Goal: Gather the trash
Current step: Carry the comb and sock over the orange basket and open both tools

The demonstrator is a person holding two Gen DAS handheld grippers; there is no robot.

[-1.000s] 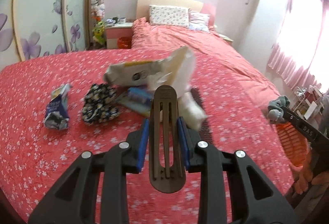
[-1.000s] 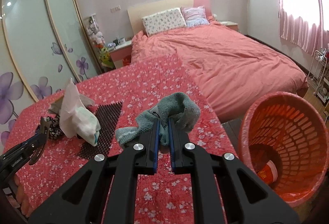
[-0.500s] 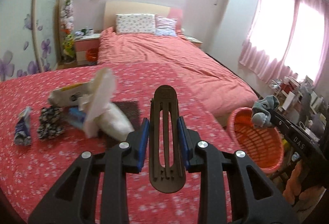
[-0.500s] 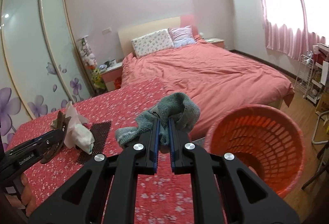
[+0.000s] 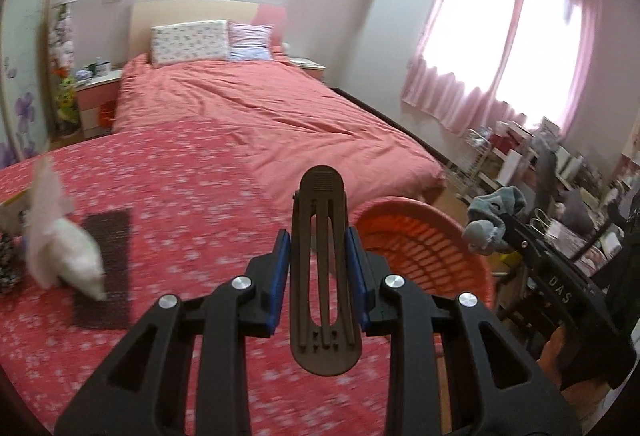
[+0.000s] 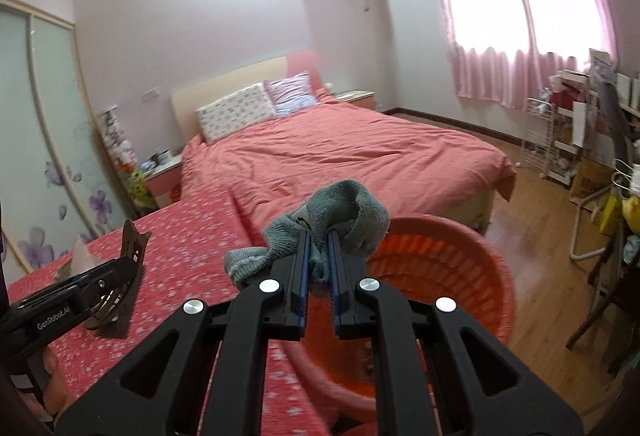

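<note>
Gripping a grey sock (image 6: pixel 320 224), the right claw (image 6: pixel 318 268) hangs just above the orange basket (image 6: pixel 472 276); the left claw (image 5: pixel 319 264) clamps a brown clip (image 5: pixel 323 276). Dropping looks next: open over the basket.

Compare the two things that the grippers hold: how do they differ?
The left gripper holds a brown hair clip, hard, flat and slotted; the right gripper holds a grey sock, soft and crumpled. The clip stands straight between the fingers; the sock droops over both sides. Both are clamped near the orange basket.
</note>
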